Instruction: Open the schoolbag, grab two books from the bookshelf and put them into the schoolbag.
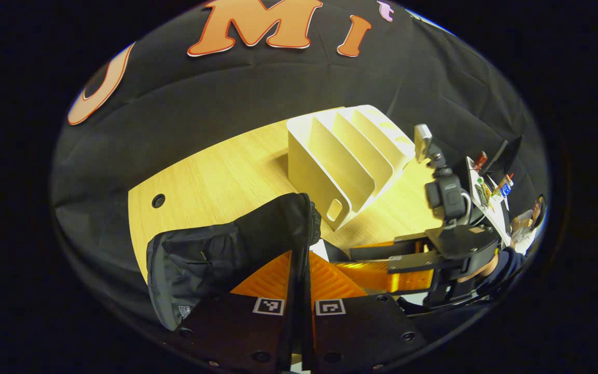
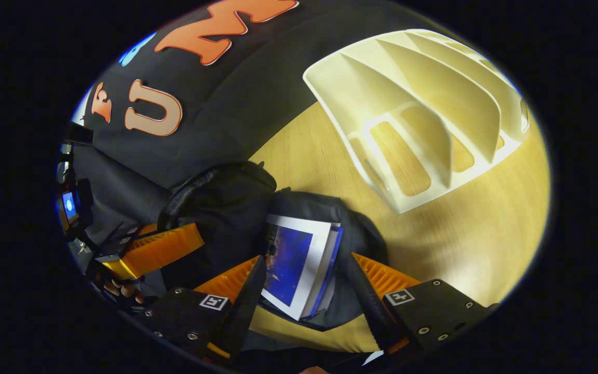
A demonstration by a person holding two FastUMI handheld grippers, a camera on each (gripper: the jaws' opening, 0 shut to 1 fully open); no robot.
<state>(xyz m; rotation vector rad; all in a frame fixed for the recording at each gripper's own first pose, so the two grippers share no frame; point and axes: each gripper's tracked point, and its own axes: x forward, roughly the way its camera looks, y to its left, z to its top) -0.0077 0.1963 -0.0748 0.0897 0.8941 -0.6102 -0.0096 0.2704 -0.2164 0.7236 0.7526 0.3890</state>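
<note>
Right gripper view | books (image 2: 299,265) lengthwise inside schoolbag (image 2: 226,208) | right gripper (image 2: 304,291) spread | left gripper (image 1: 299,275) pinching schoolbag edge

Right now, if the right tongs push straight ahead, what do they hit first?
Most likely the books lying in the open schoolbag; they sit right between the open right tongs. Depth is unclear.

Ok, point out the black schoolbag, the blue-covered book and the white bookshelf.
black fabric schoolbag (image 1: 216,254), left gripper view, side panel.
blue-covered book (image 2: 289,259), right gripper view, front cover.
white slotted plastic bookshelf (image 1: 345,156), left gripper view, a divider.
</note>
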